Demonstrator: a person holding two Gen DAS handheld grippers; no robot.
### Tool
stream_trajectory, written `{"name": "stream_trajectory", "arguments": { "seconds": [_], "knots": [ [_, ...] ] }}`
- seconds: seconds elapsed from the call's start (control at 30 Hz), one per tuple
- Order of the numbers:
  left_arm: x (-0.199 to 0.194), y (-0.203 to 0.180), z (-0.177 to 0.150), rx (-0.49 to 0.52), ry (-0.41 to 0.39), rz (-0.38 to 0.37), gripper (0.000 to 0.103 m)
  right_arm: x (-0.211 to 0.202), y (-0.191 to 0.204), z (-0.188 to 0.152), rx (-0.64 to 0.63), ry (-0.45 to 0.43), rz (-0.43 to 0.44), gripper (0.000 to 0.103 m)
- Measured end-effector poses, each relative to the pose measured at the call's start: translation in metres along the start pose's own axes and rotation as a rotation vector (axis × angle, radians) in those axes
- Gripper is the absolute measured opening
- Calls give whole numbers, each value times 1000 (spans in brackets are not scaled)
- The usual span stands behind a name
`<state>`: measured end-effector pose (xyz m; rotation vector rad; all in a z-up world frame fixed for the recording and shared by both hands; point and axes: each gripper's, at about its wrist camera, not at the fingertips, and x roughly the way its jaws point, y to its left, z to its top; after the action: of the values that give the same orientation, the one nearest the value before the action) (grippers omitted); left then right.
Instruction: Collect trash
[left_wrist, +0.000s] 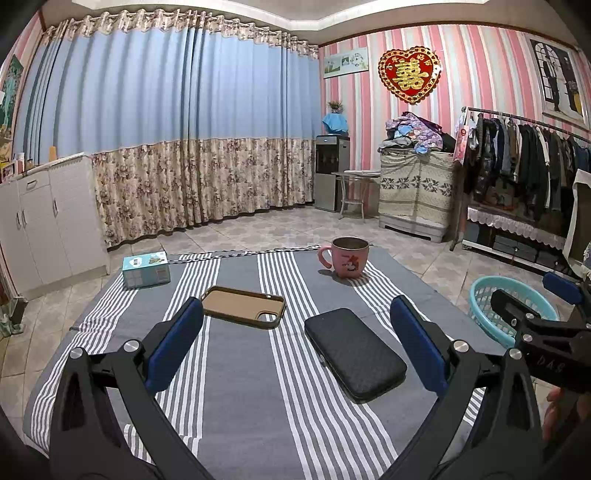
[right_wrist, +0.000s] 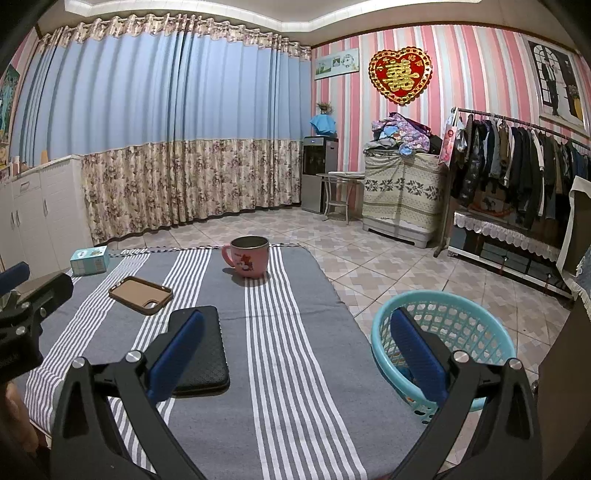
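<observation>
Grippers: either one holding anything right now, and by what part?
Nothing held. Left gripper and right gripper are both open and empty above the striped cloth.

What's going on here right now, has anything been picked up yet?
Nothing is held. A person holds the left gripper and right gripper open above the striped cloth. On it lie a pink mug, brown phone case, black case and small box. The teal basket sits on the floor beside the cloth.
</observation>
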<state>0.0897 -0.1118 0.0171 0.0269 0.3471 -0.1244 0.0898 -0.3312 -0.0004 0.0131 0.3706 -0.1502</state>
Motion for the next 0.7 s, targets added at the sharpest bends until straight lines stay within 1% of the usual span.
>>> {"name": "stream_trajectory", "arguments": {
  "seconds": [0.7],
  "knots": [
    [0,-4,-3,6,-2,-3,98,1,2,-2,1,-1,0,98]
  ]
}}
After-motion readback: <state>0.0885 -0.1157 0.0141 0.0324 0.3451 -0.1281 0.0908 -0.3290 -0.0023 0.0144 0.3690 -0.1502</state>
